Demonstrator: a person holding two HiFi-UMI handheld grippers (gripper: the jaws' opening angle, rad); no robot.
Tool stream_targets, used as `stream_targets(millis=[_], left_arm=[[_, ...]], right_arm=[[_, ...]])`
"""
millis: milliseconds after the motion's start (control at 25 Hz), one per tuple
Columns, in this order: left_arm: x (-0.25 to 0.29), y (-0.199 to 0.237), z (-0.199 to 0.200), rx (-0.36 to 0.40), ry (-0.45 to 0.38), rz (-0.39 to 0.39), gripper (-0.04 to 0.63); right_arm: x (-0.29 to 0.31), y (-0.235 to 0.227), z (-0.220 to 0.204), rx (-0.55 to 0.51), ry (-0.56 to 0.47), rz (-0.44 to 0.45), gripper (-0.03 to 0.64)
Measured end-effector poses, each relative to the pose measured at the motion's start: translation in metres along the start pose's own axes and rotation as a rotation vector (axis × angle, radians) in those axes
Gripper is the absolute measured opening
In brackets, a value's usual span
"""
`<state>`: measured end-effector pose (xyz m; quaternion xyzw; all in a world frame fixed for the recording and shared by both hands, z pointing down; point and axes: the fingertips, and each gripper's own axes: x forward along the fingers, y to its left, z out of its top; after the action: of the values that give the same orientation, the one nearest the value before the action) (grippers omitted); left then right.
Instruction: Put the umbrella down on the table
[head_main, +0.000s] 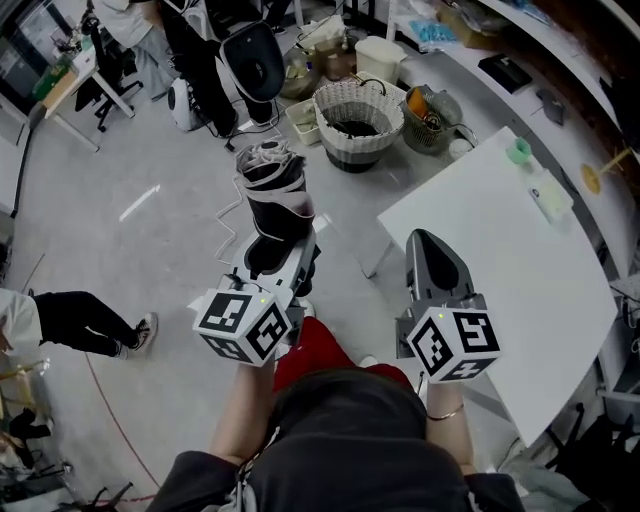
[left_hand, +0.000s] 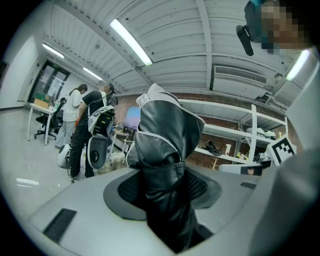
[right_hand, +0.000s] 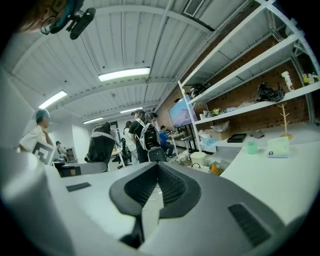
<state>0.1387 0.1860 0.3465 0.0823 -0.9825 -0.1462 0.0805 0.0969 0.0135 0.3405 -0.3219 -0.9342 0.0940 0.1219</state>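
Note:
A folded black umbrella (head_main: 276, 190) with white trim and a bunched top stands upright in my left gripper (head_main: 272, 250), which is shut on its lower part. In the left gripper view the umbrella (left_hand: 167, 145) fills the space between the dark pads (left_hand: 127, 192) of the left gripper (left_hand: 167, 200). It hangs over the floor, left of the white table (head_main: 500, 260). My right gripper (head_main: 425, 242) is level beside it, over the table's near left corner. In its own view the right gripper (right_hand: 158, 175) is shut with nothing in it.
A green cup (head_main: 518, 150) and a small pale box (head_main: 548, 196) lie on the table's far side. A woven basket (head_main: 357, 122), bins and a black office chair (head_main: 252, 62) stand ahead on the floor. A person's leg (head_main: 85, 322) is at the left.

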Motion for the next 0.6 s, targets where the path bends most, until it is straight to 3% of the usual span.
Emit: stream_targets(millis=[600], left_arm=[[0.062, 0.139, 0.045, -0.026, 0.052, -0.092, 0.196]], right_arm=[[0.142, 0.038, 0.022, 0.024, -0.026, -0.153, 0.018]])
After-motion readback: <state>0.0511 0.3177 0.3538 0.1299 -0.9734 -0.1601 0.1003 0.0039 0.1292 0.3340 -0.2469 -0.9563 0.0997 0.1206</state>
